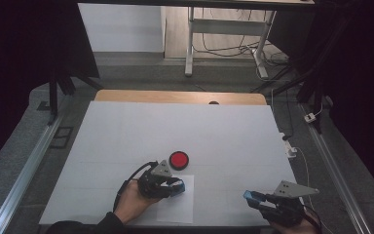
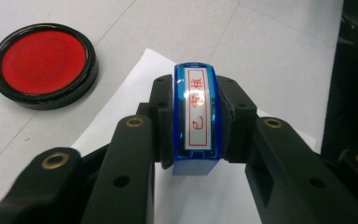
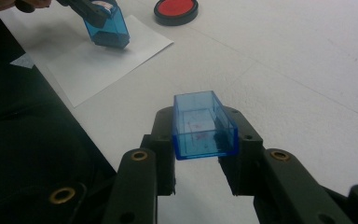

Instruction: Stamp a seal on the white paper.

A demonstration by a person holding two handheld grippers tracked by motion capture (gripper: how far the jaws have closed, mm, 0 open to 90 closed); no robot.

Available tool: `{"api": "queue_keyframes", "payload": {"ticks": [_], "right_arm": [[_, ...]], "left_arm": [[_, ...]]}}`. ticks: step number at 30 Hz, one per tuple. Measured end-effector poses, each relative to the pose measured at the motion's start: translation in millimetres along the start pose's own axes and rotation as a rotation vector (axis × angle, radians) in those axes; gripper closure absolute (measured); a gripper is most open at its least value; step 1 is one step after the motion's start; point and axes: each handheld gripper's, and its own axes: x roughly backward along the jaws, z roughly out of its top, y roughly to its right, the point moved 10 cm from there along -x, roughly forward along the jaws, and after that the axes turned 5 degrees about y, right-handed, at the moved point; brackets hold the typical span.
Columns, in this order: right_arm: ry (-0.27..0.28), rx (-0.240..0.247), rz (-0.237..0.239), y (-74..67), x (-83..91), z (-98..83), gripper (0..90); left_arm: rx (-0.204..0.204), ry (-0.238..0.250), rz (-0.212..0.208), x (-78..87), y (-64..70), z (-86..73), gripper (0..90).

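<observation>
— What was nearest the person at the counter (image 1: 126,136)?

— The right gripper (image 3: 205,140), jaws clamped on a clear blue plastic cap (image 3: 204,126) — a hollow, box-shaped cover faintly smeared with red inside. It was held off to the side, apparently to keep it clear of the work.

— And the left gripper (image 2: 196,126)?

— It was closed tight on the stamp (image 2: 196,119), a translucent blue block with a glossy label of red characters on top. In the right gripper view the stamp (image 3: 107,28) was tipped over a sheet of white paper (image 3: 98,60), its base at or just above the surface; contact could not be confirmed. The side-on grip left the printing face free to go down.

— What lay beyond?

— A round ink pad (image 1: 179,159) — matte red in a shiny black rim — sat just past the paper's far corner, near enough for re-inking.
</observation>
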Motion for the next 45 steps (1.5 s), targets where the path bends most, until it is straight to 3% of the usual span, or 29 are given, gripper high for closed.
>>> {"api": "queue_keyframes", "payload": {"ticks": [21, 28, 36, 45], "right_arm": [[-0.002, 0.002, 0.003, -0.4, -0.2, -0.2, 67.8], [-0.006, 0.004, 0.005, -0.9, -0.3, -0.4, 67.9], [-0.010, 0.006, 0.007, -1.3, -0.6, -0.7, 67.9], [-0.012, 0.008, 0.004, -1.2, -0.8, -0.9, 67.9]], "left_arm": [[-0.044, -0.009, 0.013, -7.6, 0.5, -6.1, 69.7], [0.009, 0.025, -0.005, -8.3, -0.6, -7.8, 69.8], [0.006, 0.022, 0.014, -9.5, 0.8, -8.1, 69.9], [-0.034, 0.008, 0.062, -10.2, 4.8, -8.4, 69.9]]}}
